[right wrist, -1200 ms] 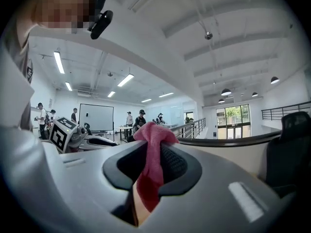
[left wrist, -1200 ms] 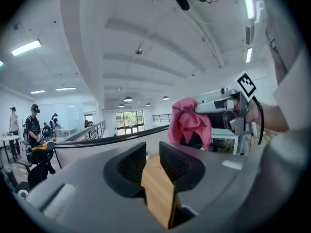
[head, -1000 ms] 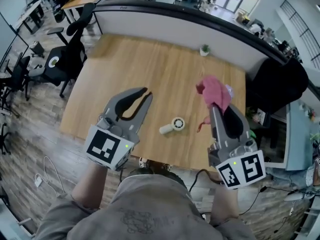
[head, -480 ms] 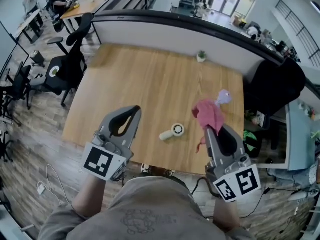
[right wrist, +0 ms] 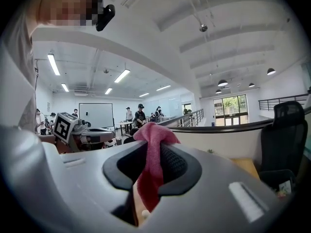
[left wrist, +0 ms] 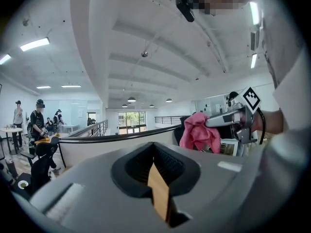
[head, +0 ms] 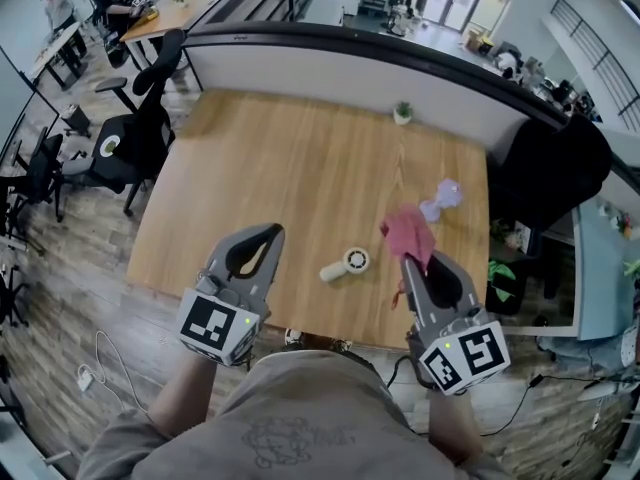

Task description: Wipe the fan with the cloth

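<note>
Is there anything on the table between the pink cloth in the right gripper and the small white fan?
Nothing visible does. The right gripper holds the cloth, and only bare wood of the table shows between it and the fan, which lies to its left in the head view.

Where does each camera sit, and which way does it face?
Head view: on the person's head, facing down at table, fan, left tongs, right tongs, forearms, chest.
Left gripper view: rides the left tongs, level across the office; own shut jaws, torso at right.
Right gripper view: rides the right tongs, about level; own jaws on cloth.
Both gripper views show the other tongs.
</note>
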Tool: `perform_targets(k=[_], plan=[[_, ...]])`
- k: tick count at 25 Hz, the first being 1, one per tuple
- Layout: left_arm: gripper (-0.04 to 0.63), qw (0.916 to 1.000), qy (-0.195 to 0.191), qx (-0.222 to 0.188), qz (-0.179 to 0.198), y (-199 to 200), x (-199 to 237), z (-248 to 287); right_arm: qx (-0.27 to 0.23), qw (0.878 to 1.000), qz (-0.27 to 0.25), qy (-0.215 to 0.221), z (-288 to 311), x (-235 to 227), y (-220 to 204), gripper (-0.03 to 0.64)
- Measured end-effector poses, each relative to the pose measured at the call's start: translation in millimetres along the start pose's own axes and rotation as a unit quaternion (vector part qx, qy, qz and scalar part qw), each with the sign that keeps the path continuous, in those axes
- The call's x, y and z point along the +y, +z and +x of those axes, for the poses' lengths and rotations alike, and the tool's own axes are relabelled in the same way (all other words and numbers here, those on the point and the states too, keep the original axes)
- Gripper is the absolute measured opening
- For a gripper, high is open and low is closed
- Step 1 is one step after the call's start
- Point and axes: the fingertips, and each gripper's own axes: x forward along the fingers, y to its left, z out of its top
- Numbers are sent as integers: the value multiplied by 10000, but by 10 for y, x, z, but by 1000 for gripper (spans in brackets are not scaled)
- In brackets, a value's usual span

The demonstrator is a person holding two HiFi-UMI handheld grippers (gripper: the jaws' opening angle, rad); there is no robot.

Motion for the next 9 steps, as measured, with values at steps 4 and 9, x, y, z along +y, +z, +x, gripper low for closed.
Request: perform_targets(k=[4, 9], plan=[[2, 9997, 46, 212, -116, -10, -33, 16, 15, 10000, 14, 8, 4, -3, -16, 78], [2, 9991, -13, 320, -267, -29, -143, 28, 33, 10000, 28, 0, -20, -7, -45, 78]])
